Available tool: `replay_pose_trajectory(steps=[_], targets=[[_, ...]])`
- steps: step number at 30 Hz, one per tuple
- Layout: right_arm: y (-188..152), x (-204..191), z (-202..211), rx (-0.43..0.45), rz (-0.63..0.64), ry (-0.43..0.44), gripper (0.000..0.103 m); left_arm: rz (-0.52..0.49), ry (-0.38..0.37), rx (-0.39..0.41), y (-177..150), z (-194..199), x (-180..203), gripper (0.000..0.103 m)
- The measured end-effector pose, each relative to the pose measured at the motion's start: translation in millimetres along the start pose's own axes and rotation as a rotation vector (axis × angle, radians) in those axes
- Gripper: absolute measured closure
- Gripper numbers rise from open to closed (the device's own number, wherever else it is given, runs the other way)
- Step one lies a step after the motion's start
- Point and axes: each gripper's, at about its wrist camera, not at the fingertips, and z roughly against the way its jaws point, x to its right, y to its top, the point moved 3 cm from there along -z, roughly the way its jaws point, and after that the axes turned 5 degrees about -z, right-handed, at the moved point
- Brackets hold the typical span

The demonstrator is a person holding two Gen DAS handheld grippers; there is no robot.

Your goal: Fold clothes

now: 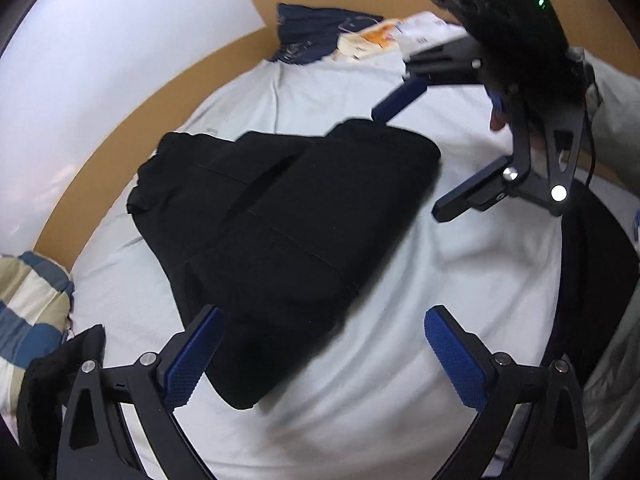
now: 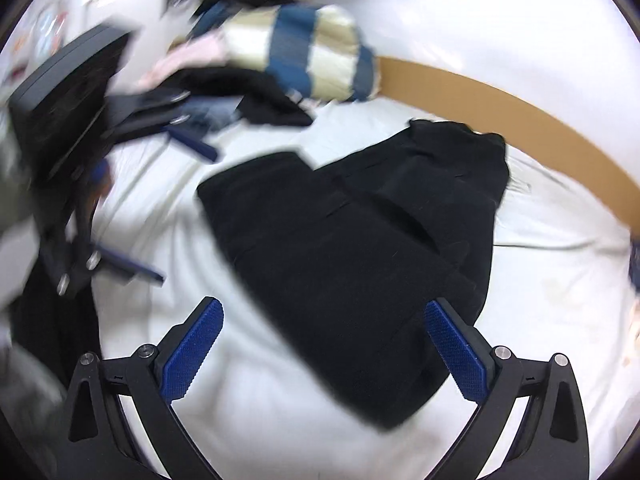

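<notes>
Your left tongs [image 1: 324, 354] and right tongs [image 2: 324, 350] are both spread and empty, with the folded black garment [image 1: 288, 224] lying between them.

No legible text, label, brand or number in either view — print on the orange-and-white paper packet [image 1: 372, 40] too blurred to read.

black garment [image 2: 352, 256] between splayed tool [image 2: 324, 352] fingers
</notes>
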Motion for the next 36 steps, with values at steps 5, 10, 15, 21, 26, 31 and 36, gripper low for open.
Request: replay_pose_trajectory(steps=[5, 10, 15, 21, 26, 31, 36], targets=[[-13, -1, -18, -0.078, 0.035, -0.058, 0.0, 0.069, 0.059, -0.018, 0, -25, -23, 0.004], [-1, 19, -5, -0.026, -0.043, -0.06, 0.0, 0.109, 0.12, 0.015, 1, -39, -27, 0.004], [-6, 14, -16, -0.099, 0.05, -0.09, 0.0, 0.081, 0.145, 0.057, -4, -45, -24, 0.002], [-18, 21, -14, -0.094, -0.019, -0.033, 0.0, 0.124, 0.107, 0.064, -10, -50, -26, 0.0], [-37, 67, -18, -0.215, -0.22, -0.024, 0.0, 0.122, 0.109, 0.063, -12, -53, -25, 0.0], [-42, 64, -16, -0.221, -0.197, -0.026, 0.0, 0.139, 0.086, 0.058, -14, -55, -29, 0.0], [-42, 64, -12, -0.201, -0.233, -0.041, 0.0, 0.137, 0.103, 0.053, -14, -55, -26, 0.0]])
